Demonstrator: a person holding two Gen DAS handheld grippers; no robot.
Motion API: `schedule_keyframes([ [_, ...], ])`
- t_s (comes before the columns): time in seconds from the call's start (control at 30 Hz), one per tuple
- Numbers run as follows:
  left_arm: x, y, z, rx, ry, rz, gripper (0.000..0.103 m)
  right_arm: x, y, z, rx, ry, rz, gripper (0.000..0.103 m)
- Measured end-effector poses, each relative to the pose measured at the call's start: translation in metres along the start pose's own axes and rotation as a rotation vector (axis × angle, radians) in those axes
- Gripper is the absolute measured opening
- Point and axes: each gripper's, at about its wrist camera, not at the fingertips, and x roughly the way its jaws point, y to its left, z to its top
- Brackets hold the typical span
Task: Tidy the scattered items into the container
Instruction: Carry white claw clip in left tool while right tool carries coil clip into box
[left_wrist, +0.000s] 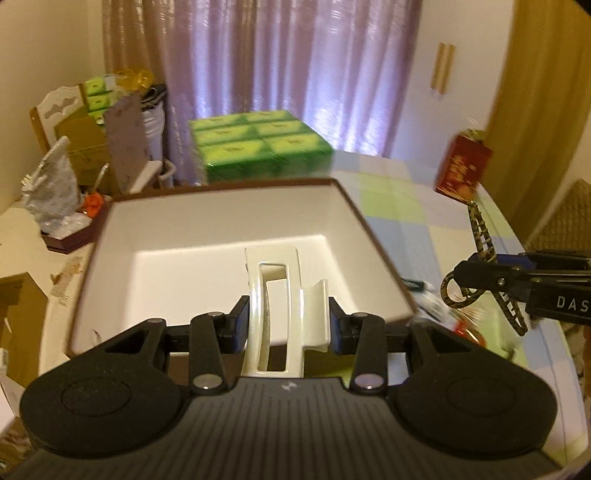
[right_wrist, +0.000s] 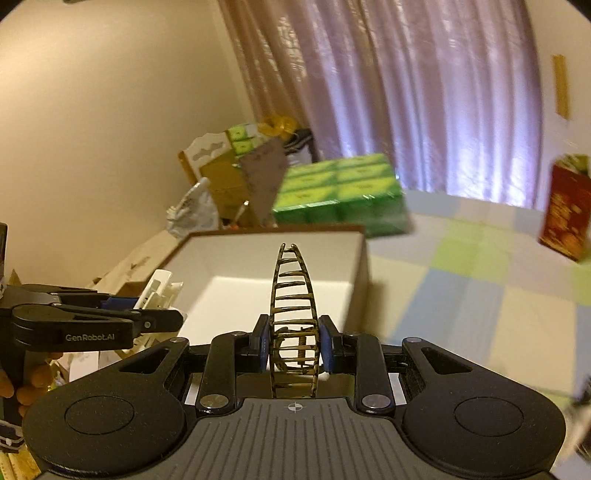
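grippers (left_wrist: 284, 321) (right_wrist: 291, 345) clamping clips above box (left_wrist: 369, 225)

1. We see the open box (left_wrist: 236, 221) on the counter (left_wrist: 424, 221), near its left side.
2. A stack of packs (left_wrist: 258, 147) sits behind the box, at the far edge.
3. A carton (left_wrist: 463, 166) stands far right.
4. Small items (left_wrist: 439, 306) lie just right of the box's near corner.
5. Clutter (left_wrist: 59, 192) is piled to the left.

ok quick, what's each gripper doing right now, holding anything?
Left gripper: closed on a white hair clip.
Right gripper: closed on a brown patterned hair clip.
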Motion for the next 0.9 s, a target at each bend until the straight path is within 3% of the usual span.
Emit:
schedule_keyframes([
  [0.2,0.024,0.042,0.024,-0.008,0.01,0.032,0.036,0.058,0.02,0.026,0.008,0.02,0.033,0.03],
  [0.37,0.056,0.069,0.033,-0.024,0.052,0.046,0.036,0.114,0.03,0.035,0.022,0.081,0.008,0.03],
  [0.73,0.144,0.091,0.02,-0.118,0.306,-0.013,0.036,0.2,0.025,0.001,0.108,0.363,-0.112,0.03],
  [0.9,0.158,0.094,0.016,-0.121,0.344,-0.027,0.036,0.213,0.025,-0.002,0.124,0.4,-0.125,0.03],
])
